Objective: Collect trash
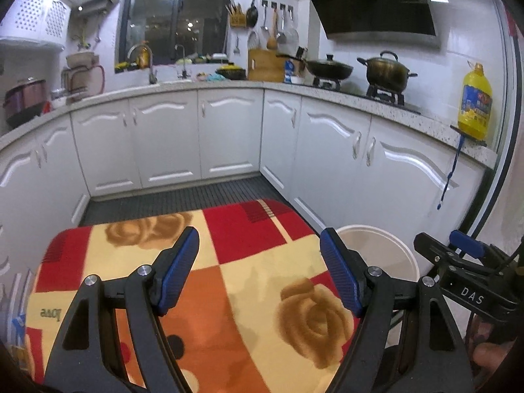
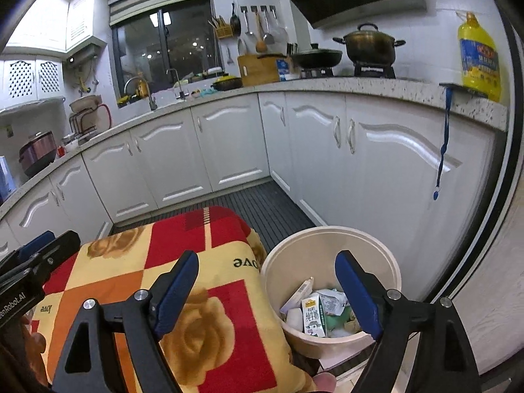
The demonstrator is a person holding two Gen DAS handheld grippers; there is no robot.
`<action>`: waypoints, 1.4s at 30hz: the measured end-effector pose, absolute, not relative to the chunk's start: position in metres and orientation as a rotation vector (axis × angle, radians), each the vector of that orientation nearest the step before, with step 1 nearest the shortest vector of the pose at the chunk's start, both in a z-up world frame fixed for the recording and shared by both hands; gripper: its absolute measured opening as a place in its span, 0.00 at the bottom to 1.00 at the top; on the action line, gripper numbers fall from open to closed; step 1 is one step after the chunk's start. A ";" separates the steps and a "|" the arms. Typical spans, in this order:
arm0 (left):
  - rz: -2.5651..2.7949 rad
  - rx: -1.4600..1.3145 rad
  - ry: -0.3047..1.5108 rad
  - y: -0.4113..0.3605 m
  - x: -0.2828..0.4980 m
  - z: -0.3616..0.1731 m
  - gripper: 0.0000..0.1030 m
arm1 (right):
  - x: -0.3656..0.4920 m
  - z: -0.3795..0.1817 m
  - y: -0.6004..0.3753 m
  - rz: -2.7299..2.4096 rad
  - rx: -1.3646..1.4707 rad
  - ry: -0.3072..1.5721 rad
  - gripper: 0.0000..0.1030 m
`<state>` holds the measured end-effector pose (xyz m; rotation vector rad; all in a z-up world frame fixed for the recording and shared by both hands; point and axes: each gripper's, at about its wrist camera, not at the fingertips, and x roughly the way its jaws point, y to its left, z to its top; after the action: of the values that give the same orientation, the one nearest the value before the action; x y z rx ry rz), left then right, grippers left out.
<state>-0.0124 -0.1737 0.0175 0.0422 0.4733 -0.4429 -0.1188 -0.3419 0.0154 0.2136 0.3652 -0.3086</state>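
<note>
A cream bucket [image 2: 330, 245] stands on the floor right of a table covered with a red, orange and cream rose-patterned cloth [image 2: 209, 294]. Inside the bucket lie trash items: a milk carton [image 2: 313, 316], wrappers and crumpled packs. My right gripper [image 2: 267, 290] is open and empty, held above the cloth's right edge and the bucket. My left gripper [image 1: 258, 268] is open and empty above the cloth [image 1: 229, 278]. The bucket's rim [image 1: 386, 239] shows at the right in the left wrist view, with the right gripper [image 1: 458, 255] beyond it.
White cabinets [image 1: 229, 137] run in a U around a dark ribbed floor [image 1: 183, 199]. On the counter are a yellow oil bottle [image 1: 476, 104], a pot [image 1: 388, 70] and a wok [image 1: 329, 67] on the stove. A blue strap [image 2: 442, 150] hangs from the counter edge.
</note>
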 end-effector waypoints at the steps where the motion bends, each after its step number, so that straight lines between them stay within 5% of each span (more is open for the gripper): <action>1: -0.443 0.039 0.467 -0.171 -0.015 0.019 0.73 | -0.121 0.017 -0.340 -0.310 0.210 0.359 0.81; 42: -0.461 0.002 0.428 -0.168 -0.032 0.022 0.73 | -0.146 0.040 -0.312 -0.349 0.161 0.284 0.83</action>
<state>-0.0317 -0.1682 0.0224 0.0020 0.4283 -0.4607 -0.1456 -0.3123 0.0401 0.1607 0.2838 -0.3491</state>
